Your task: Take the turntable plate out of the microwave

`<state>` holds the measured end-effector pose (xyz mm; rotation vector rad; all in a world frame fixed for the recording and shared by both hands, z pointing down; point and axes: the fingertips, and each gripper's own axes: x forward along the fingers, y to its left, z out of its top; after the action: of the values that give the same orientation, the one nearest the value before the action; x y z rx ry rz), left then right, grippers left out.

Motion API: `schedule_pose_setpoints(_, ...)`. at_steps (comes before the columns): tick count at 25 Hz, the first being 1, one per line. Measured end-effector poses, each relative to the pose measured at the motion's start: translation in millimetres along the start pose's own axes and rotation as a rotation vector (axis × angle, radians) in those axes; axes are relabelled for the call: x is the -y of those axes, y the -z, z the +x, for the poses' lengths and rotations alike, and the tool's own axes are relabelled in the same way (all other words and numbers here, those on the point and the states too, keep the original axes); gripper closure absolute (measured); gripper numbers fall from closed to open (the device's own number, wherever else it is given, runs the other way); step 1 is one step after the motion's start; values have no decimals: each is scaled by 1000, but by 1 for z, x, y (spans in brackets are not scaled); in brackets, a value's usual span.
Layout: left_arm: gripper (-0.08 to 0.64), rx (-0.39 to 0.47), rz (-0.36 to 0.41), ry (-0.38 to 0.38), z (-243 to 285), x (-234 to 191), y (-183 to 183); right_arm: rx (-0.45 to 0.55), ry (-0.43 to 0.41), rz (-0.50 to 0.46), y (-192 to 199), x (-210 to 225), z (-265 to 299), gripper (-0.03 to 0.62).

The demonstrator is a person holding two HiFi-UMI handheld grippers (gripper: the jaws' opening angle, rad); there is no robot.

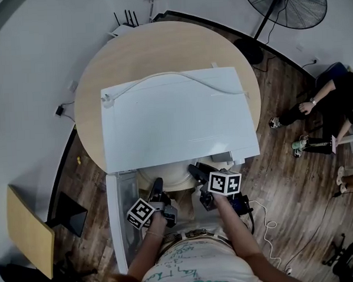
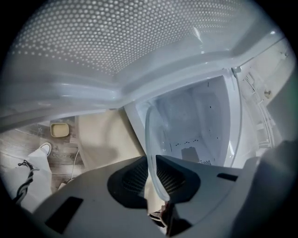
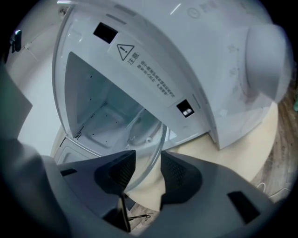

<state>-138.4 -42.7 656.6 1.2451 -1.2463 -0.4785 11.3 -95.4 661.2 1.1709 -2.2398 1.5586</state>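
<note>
Two grippers meet at the front of the white microwave [image 1: 175, 114] on the round counter [image 1: 97, 82] in the head view. The left gripper [image 1: 158, 185] and the right gripper [image 1: 196, 170] both point toward the open cavity, whose door [image 1: 117, 217] is swung out at the left.

In the left gripper view, the jaws pinch the rim of the glass turntable plate [image 2: 149, 135], which stands on edge at the cavity's mouth.

In the right gripper view, the jaws are spread. The plate's rim passes between them unsqueezed.
</note>
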Motion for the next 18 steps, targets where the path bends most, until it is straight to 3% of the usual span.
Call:
schedule_pose_setpoints(12,494,-44,-10,17,-20,-15,22,9,-20,69,-5,8,9,462)
schedule_pose_setpoints(18,489,-52,49,29,-18,-15,22,23,-38,134,-6,10,10,483)
